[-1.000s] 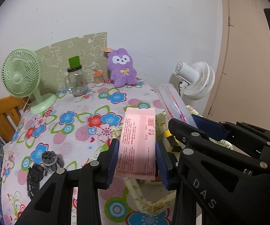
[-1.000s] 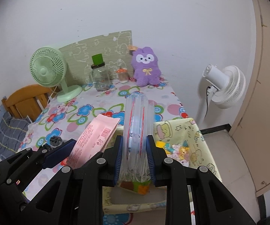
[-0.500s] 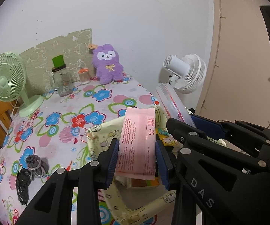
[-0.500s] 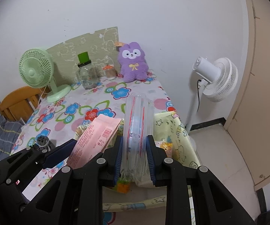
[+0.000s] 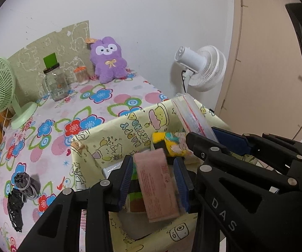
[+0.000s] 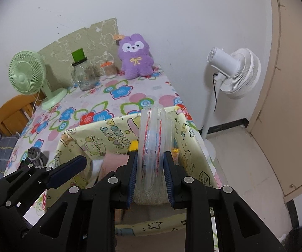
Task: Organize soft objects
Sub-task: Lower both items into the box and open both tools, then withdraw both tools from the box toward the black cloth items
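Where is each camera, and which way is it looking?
Left wrist view: sits on the left gripper, looking down along its jaws at the pink packet over the yellow box; the right gripper shows beside it.
Right wrist view: sits on the right gripper, looking along its jaws, shut on the clear zip bag; the left gripper shows at left.
Both share the purple plush, green fan and white fan.

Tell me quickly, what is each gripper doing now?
Left gripper: jaws just opening, pink packet loose between them.
Right gripper: closed on the clear zip bags.
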`<state>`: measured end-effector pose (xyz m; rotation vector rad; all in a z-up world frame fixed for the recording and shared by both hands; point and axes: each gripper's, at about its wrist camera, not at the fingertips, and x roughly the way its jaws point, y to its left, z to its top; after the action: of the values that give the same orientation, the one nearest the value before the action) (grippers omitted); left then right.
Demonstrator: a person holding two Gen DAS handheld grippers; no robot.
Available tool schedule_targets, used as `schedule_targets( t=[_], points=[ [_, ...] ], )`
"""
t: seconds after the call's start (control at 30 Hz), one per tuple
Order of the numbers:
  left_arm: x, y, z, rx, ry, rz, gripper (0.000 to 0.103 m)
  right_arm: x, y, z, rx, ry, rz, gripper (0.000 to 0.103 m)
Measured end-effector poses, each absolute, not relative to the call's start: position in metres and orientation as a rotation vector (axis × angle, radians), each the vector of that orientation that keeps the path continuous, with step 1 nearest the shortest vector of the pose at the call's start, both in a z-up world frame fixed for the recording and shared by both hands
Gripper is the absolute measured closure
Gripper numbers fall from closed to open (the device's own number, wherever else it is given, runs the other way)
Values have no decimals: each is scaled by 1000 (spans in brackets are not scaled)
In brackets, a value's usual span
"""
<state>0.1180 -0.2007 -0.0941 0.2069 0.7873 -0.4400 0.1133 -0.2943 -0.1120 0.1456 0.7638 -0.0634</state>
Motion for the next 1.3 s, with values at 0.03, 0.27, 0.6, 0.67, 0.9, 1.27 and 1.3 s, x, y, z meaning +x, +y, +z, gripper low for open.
schedule_targets(
  t=[0.03,0.27,0.6,0.67,0.9,1.27,1.3],
  points=[
    [119,-201,-96,209,794,-437,56,114,-295,-113,145,768,-66,76],
    [122,-202,-101,226,815,-419,38,119,-297,-121,164,800,-52,76],
    [122,-201,-104,267,819,-383,29,121,-295,-125,156,832,-86,51],
    [123,-199,-103,265,822,-384,25,119,-295,-124,155,823,-95,38],
    [115,-192,-95,266,790,-392,19,112,-289,-118,181,811,-76,22],
    [101,-172,-79,253,747,-386,15,100,-268,-102,165,771,-82,20],
    [100,-170,-78,251,746,-386,14,99,-265,-100,161,766,-82,20]
  ],
)
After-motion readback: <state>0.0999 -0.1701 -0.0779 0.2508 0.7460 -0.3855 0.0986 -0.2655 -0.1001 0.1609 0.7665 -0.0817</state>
